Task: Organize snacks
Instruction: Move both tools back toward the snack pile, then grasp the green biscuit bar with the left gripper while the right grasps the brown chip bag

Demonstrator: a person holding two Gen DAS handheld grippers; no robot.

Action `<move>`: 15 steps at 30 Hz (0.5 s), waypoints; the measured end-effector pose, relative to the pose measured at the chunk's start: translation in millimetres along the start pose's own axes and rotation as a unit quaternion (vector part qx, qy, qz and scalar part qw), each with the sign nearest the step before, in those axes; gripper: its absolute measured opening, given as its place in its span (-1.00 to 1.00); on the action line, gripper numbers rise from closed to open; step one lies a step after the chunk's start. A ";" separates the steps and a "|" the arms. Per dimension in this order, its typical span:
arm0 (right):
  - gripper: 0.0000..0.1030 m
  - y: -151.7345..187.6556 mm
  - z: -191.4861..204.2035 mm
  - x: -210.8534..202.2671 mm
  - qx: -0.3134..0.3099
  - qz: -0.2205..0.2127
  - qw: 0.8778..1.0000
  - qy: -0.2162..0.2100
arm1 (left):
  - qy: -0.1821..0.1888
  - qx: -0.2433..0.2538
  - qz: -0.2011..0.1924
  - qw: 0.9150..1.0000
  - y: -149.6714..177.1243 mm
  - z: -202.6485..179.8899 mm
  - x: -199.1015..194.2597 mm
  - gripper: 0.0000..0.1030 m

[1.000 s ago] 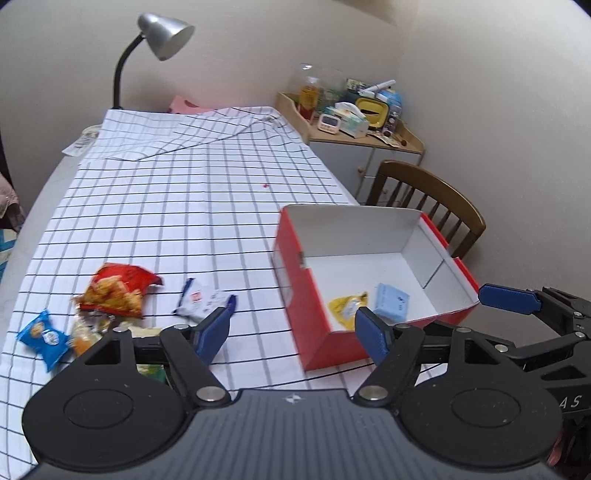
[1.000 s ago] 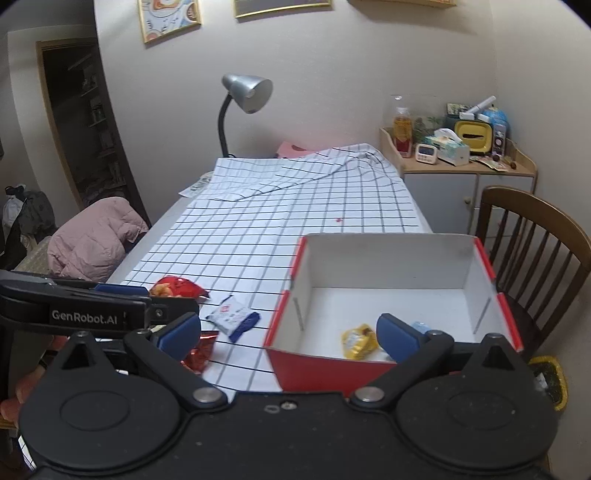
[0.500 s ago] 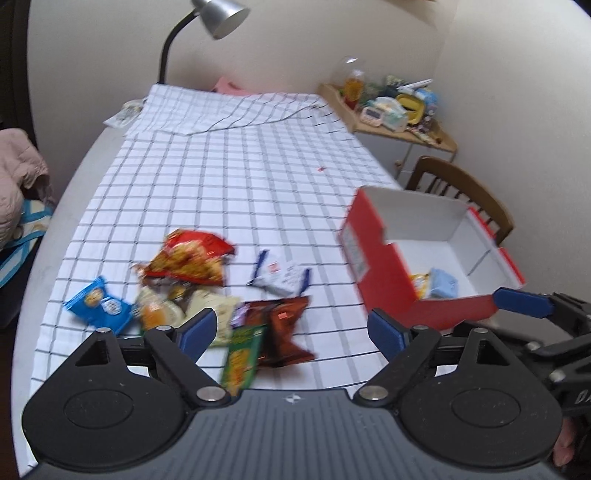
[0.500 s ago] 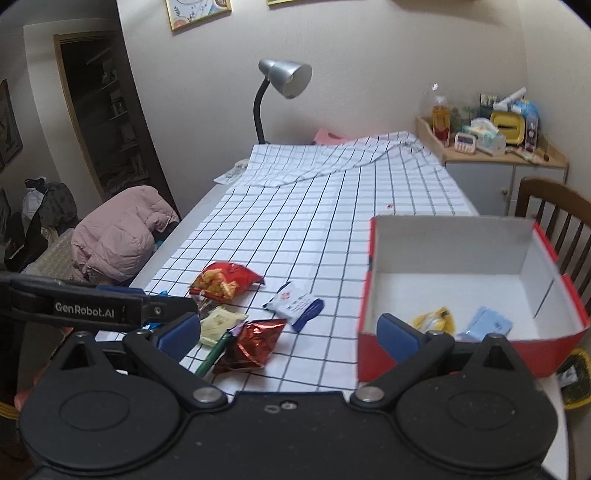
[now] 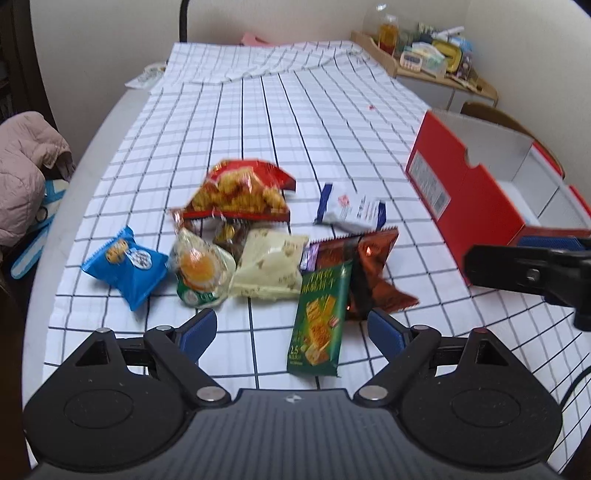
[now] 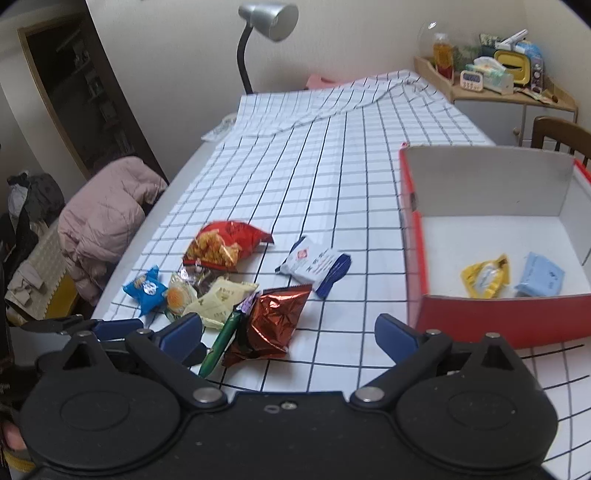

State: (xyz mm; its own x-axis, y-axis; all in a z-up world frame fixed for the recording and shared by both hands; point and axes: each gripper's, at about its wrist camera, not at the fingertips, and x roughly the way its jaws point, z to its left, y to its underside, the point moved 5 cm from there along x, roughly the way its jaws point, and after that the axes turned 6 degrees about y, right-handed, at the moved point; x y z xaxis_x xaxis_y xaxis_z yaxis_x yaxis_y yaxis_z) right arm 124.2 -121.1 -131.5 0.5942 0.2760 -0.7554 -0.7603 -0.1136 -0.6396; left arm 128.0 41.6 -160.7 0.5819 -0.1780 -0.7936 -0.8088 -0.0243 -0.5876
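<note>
Several snack packets lie in a pile on the checked tablecloth: a green cracker packet (image 5: 320, 317), a shiny brown packet (image 5: 365, 266), a cream packet (image 5: 269, 266), a blue packet (image 5: 125, 262), a red chip bag (image 5: 240, 192) and a white-and-blue packet (image 5: 351, 210). My left gripper (image 5: 291, 328) is open and empty just above the green packet. My right gripper (image 6: 290, 330) is open and empty, near the brown packet (image 6: 275, 317). The red box (image 6: 491, 317) at the right holds a yellow packet (image 6: 485, 277) and a light blue packet (image 6: 539, 277).
A desk lamp (image 6: 266, 22) stands at the table's far end. A wooden chair (image 6: 561, 136) and a cluttered side cabinet (image 6: 495, 85) are behind the box. A pink jacket (image 6: 103, 218) lies left of the table. The cloth is rumpled at the far end.
Both grippers have swung left from the red box toward the snack pile and come lower and closer to it. Both stay open and empty.
</note>
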 end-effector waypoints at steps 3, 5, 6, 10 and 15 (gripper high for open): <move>0.88 2.3 6.6 16.0 -0.012 0.017 1.000 0.003 | -0.004 0.001 0.011 1.000 4.1 2.4 10.4 0.73; 0.85 3.4 9.4 27.0 -0.015 0.030 0.999 0.003 | -0.002 -0.006 0.017 1.000 5.6 5.6 16.1 0.73; 0.82 3.9 10.4 31.8 -0.017 0.036 0.999 0.004 | -0.002 -0.008 0.020 1.000 5.9 7.0 18.8 0.73; 0.79 5.6 15.3 49.3 -0.025 0.056 0.998 0.004 | -0.005 -0.006 0.026 1.000 7.0 9.8 28.8 0.73; 0.65 8.2 15.4 69.7 -0.016 0.084 0.996 -0.003 | 0.005 -0.010 0.032 0.999 7.5 10.6 37.8 0.73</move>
State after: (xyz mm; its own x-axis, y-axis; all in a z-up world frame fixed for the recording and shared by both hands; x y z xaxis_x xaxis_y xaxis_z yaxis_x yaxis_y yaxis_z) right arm 155.3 -88.2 -187.2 0.4570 0.2560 -0.8518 -0.8404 -0.1895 -0.5078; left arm 144.8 45.1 -196.9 0.5283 -0.1896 -0.8276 -0.8458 -0.0319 -0.5326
